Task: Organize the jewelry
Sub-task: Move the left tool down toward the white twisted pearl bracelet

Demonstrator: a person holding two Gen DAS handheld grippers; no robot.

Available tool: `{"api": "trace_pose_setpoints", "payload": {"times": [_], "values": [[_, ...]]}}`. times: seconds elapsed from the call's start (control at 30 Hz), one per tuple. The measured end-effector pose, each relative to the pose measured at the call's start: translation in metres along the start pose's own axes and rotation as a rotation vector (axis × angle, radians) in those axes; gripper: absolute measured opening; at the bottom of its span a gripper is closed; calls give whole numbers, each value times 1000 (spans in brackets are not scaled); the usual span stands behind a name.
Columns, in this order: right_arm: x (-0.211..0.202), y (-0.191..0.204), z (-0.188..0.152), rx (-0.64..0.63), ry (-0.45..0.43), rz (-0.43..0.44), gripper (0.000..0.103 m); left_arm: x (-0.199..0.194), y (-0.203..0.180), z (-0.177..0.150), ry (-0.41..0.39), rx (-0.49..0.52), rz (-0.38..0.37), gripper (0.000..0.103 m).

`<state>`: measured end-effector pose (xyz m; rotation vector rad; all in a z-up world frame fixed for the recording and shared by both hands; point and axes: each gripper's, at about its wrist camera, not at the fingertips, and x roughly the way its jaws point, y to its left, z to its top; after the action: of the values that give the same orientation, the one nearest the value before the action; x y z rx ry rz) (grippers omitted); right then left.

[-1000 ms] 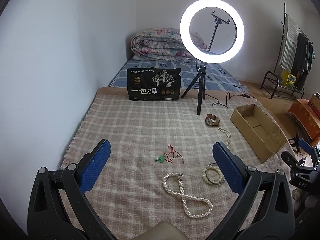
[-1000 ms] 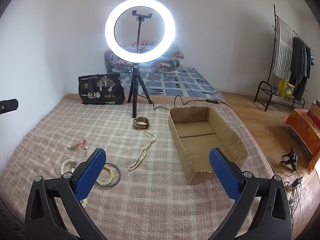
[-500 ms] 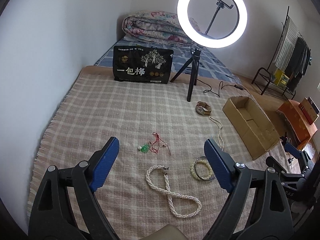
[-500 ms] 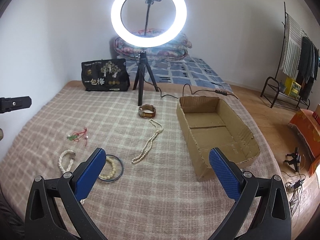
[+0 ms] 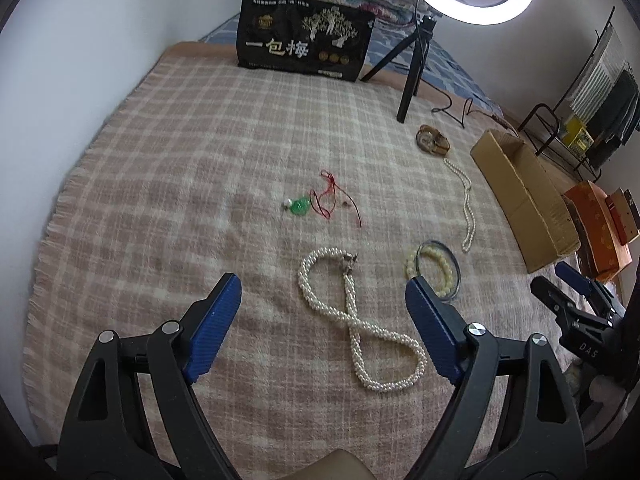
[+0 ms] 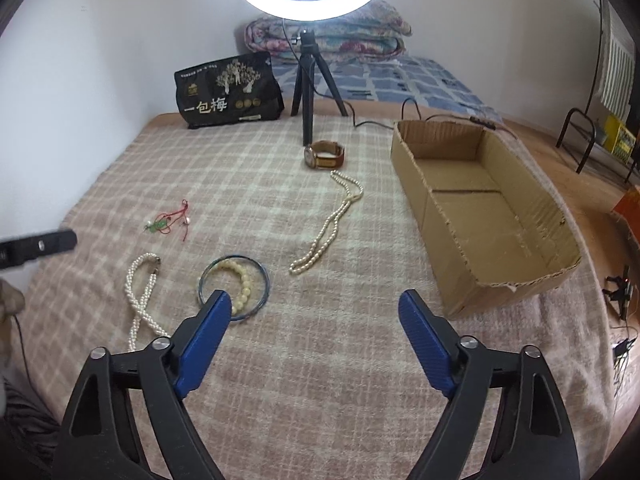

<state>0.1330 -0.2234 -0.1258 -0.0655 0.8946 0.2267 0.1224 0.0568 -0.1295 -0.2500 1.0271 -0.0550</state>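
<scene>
Jewelry lies on a plaid blanket (image 5: 200, 160). A thick pearl rope necklace (image 5: 352, 320) lies in a figure eight between my left gripper's open fingers (image 5: 322, 300). A bead bracelet inside a blue bangle (image 6: 236, 284) lies by my open right gripper's (image 6: 316, 308) left fingertip. A thin pearl strand (image 6: 332, 220), a brown-strap watch (image 6: 324, 154) and a green pendant on red cord (image 5: 316, 200) lie farther off. An empty cardboard box (image 6: 480, 208) stands to the right. Both grippers are empty.
A ring light on a tripod (image 6: 306, 80) and a black snack bag (image 6: 228, 92) stand at the blanket's far edge, with a cable (image 6: 404, 112) behind the box. Folded quilts lie beyond. A clothes rack (image 5: 592, 92) and orange boxes (image 5: 600, 220) are at the right.
Both grippers have moved forward and tilted down toward the blanket. The left one now hovers over the thick pearl necklace; the right one is nearer the bangle and box.
</scene>
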Motion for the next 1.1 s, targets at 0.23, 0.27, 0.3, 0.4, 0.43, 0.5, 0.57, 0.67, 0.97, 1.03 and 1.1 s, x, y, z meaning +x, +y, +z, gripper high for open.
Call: {"api": "trace_pose_setpoints", "payload": {"times": [0.23, 0.27, 0.3, 0.4, 0.43, 0.5, 0.57, 0.67, 0.97, 1.03, 1.1], "values": [[25, 9, 1, -20, 53, 23, 71, 35, 1, -18, 131, -72, -20, 86], [31, 10, 1, -22, 67, 26, 70, 38, 0, -20, 137, -67, -12, 86], [36, 11, 1, -21, 77, 30, 67, 41, -1, -21, 140, -62, -5, 86], [51, 10, 1, 3, 117, 61, 49, 49, 0, -23, 148, -81, 1, 85], [54, 10, 1, 10, 125, 68, 47, 52, 1, -24, 151, -91, 4, 79], [63, 10, 1, 22, 146, 74, 42, 59, 3, -25, 172, -107, 5, 73], [69, 11, 2, 36, 161, 85, 40, 65, 3, -27, 181, -115, 4, 73], [73, 14, 5, 40, 168, 95, 39, 71, 2, -27, 175, -103, 24, 71], [87, 21, 10, 37, 186, 97, 32, 86, -11, -30, 161, -65, 59, 70], [89, 22, 11, 33, 189, 92, 31, 88, -15, -31, 152, -35, 76, 69], [91, 22, 12, 37, 193, 97, 30, 90, -17, -31, 142, -18, 87, 68]]}}
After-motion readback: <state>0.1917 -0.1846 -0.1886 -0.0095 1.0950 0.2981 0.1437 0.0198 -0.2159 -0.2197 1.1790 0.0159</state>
